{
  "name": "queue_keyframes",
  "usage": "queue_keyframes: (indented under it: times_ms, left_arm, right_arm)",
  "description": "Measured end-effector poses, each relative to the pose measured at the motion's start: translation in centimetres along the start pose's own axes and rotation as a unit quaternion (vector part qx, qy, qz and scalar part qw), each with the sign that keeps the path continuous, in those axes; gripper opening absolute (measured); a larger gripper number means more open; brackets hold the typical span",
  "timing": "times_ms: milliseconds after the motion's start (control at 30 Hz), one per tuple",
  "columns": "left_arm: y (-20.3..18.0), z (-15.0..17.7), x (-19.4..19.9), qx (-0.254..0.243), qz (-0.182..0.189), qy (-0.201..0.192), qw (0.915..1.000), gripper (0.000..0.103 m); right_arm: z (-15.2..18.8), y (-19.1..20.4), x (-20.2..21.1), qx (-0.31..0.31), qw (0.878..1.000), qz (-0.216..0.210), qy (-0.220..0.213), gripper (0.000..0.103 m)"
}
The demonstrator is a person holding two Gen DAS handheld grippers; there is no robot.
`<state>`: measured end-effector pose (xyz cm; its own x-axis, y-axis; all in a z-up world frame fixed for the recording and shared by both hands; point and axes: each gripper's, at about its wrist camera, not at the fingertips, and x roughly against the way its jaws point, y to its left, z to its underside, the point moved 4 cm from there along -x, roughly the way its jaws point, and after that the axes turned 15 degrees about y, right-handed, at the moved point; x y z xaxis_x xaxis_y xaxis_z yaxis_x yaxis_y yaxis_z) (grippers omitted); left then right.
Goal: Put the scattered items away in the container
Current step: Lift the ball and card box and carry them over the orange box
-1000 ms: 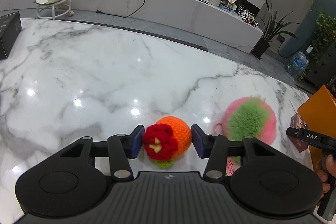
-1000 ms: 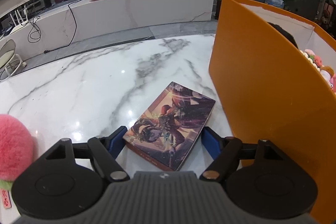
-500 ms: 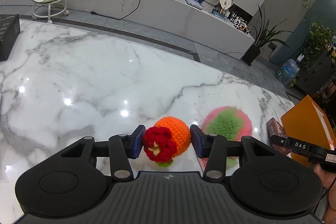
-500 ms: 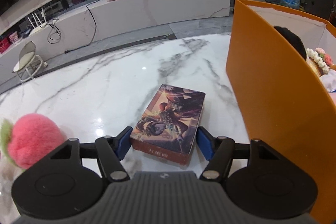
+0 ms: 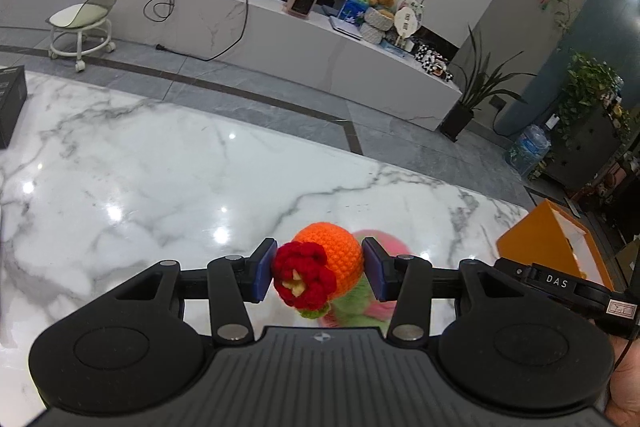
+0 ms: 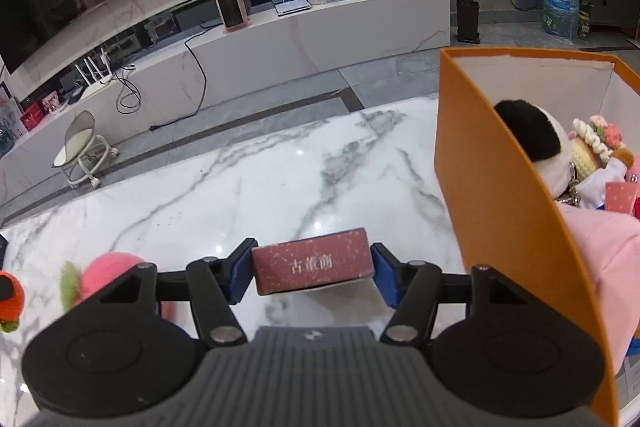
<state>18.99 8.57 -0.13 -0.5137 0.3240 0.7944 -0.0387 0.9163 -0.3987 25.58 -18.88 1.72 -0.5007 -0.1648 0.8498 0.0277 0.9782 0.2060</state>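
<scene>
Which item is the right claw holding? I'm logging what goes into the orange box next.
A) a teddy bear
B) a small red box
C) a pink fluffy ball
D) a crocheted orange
B: the right claw clamps the small red box between its blue pads.

Crochet orange point(image 5: 328, 259) & red box point(image 6: 312, 262) lifted.

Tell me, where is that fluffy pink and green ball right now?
The fluffy pink and green ball lies on the marble table, mostly hidden behind the orange crochet toy; the right view shows it at lower left.
</scene>
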Motion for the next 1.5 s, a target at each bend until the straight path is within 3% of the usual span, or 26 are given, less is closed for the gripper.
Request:
queue_keyframes:
  times_ms: [233,933,1500]
  left_arm:
    - [-1.8,-0.1,0.6,-0.008,0.008,-0.006,0.9999,0.054]
    - [-11.9,-0.3,-0.5,-0.052,0.075,-0.008,0.9958,0.054]
    - [-23.8,1.5,-4.0,-0.108,0.160,0.013,0.9811,0.054]
  right_arm:
    - [0.0,-0.2,1.0,-0.007,1.000,-0.026,0.003,0.063]
    - [-1.3,-3.5,9.2,-0.025,0.995,-0.065,-0.076,0.063]
    - [-1.6,-10.9,15.4,-0.075,0.987,-0.052,-0.133,0.063]
